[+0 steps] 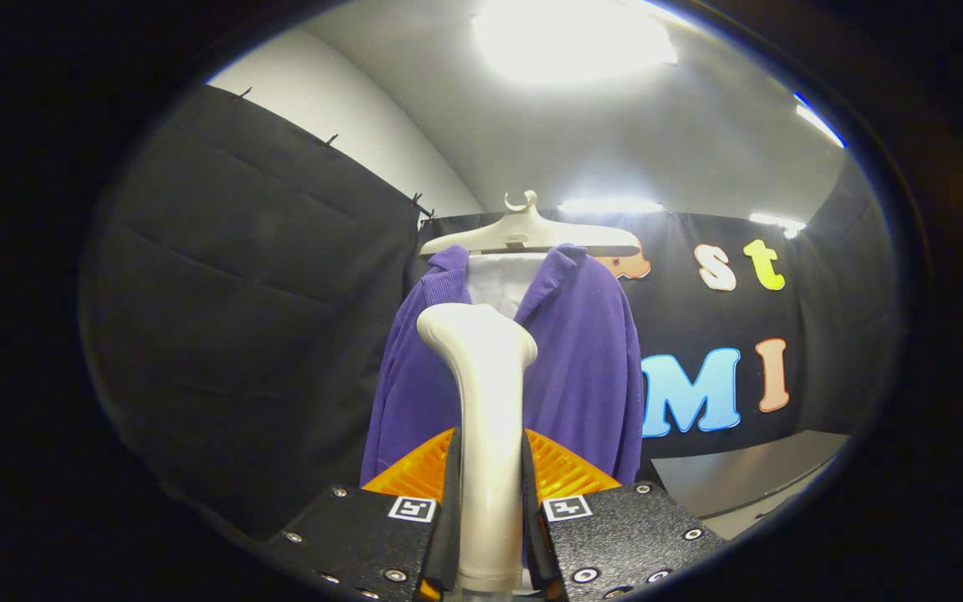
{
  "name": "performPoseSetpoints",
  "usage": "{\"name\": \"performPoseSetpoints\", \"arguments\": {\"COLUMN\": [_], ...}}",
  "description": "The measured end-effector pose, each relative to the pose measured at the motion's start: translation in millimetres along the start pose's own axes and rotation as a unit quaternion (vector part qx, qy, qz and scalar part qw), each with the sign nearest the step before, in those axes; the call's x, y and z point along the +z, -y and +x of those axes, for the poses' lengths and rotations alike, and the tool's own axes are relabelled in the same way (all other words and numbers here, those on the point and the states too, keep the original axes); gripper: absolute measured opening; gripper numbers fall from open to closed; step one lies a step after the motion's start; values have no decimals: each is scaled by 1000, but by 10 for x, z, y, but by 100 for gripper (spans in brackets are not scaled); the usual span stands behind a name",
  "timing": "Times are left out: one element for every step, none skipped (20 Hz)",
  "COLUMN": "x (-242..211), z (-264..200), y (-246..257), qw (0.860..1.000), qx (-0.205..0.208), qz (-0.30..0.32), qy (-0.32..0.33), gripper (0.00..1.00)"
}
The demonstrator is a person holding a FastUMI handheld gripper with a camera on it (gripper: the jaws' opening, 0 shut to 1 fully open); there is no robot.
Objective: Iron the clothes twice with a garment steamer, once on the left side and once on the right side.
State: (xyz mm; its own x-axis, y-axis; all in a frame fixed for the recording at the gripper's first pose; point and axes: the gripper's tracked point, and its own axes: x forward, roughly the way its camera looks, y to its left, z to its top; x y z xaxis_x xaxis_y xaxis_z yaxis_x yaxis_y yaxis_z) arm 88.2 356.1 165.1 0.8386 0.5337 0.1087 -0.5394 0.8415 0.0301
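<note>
Steamer (488,393) is clamped by its handle between both fingers of the gripper (490,535), head raised before the purple jacket (582,368); slippage could be caused by the smooth handle, and 1 side missed

A pale hanger (532,234) is hanging before the booth's black wall, carrying a purple jacket (582,359) over a white garment (502,284) (the jacket's collar is lying open). Low beside the jacket, a grey tabletop (741,481) is showing. The gripper (488,468) is carrying the steamer (486,393), both fingers pressing its handle.
</note>
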Motion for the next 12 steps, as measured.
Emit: {"name": "performPoseSetpoints", "arguments": {"x": [59,113,143,167,171,193,221,245,252,252,225,170], "z": [72,155,253,349,431,523,626,702,760,818,874,904], "y": [-44,-84,-124,-152,-176,-205,-227,-252,-290,-338,-390,-447], "qw": [1000,1000,1000,1000,1000,1000,1000,1000,999,999,1000,1000], "qx": [0,1,2,1,-1,-2,-2,-3,-4,-2,0,1], "qz": [0,0,1,2,6,11,14,15,15,14,11,9], "qy": [7,13,16,19,21,22,24,27,29,30,27,23], "gripper": [32,32,32,32,32,32,32,32,32,32,32,32]}}
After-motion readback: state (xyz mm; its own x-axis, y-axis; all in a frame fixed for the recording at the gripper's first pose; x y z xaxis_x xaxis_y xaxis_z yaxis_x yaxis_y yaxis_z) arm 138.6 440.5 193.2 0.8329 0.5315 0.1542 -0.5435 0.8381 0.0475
